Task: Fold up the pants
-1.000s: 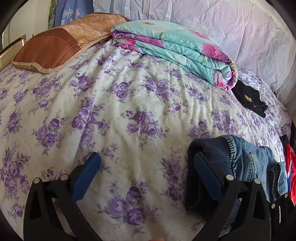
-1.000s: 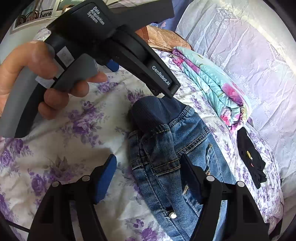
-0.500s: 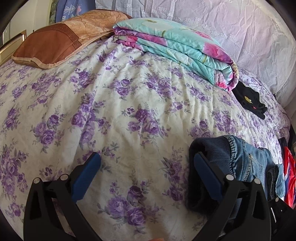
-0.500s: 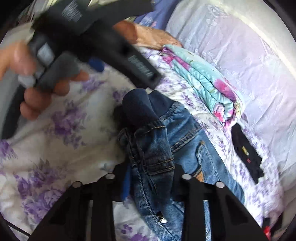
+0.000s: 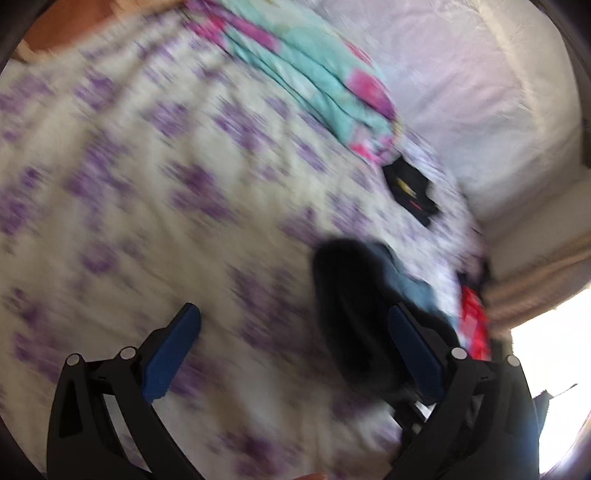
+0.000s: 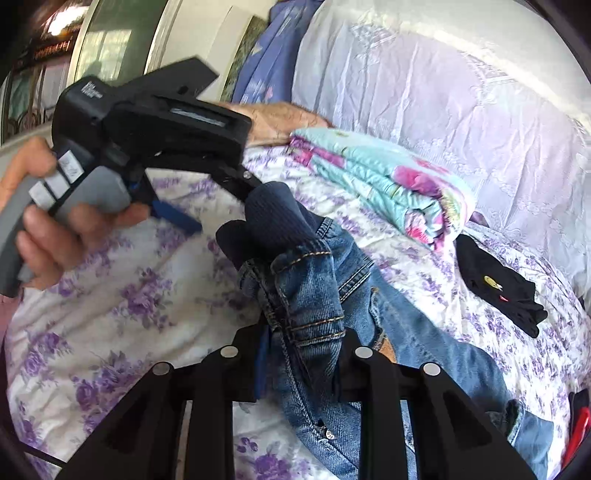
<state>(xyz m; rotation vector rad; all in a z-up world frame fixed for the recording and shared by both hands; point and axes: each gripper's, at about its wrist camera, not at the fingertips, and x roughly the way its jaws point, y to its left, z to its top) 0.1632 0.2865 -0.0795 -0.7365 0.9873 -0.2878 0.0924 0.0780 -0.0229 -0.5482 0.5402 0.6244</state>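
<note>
Blue jeans (image 6: 314,295) with a dark ribbed waistband (image 6: 273,218) lie bunched on the purple-flowered bedsheet (image 6: 122,295). My right gripper (image 6: 299,343) is shut on a fold of denim just below the waistband and holds it raised off the sheet. A hand holds my left gripper (image 6: 210,203) at the upper left, its far finger at the edge of the waistband. The left wrist view is blurred; there my left gripper (image 5: 291,343) is open, and the dark waistband (image 5: 351,314) lies inside the jaws against the right pad (image 5: 413,354).
A folded turquoise and pink quilt (image 6: 388,184) lies behind the jeans, with a black garment (image 6: 498,295) to its right. A pale lilac cover (image 6: 443,92) rises at the back. A brown pillow (image 5: 55,33) is far left, a red item (image 5: 472,325) at the bed's right edge.
My right gripper went from wide open to shut on the denim fold and lifted it. The left gripper stayed open but swung, so its view tilted and blurred.
</note>
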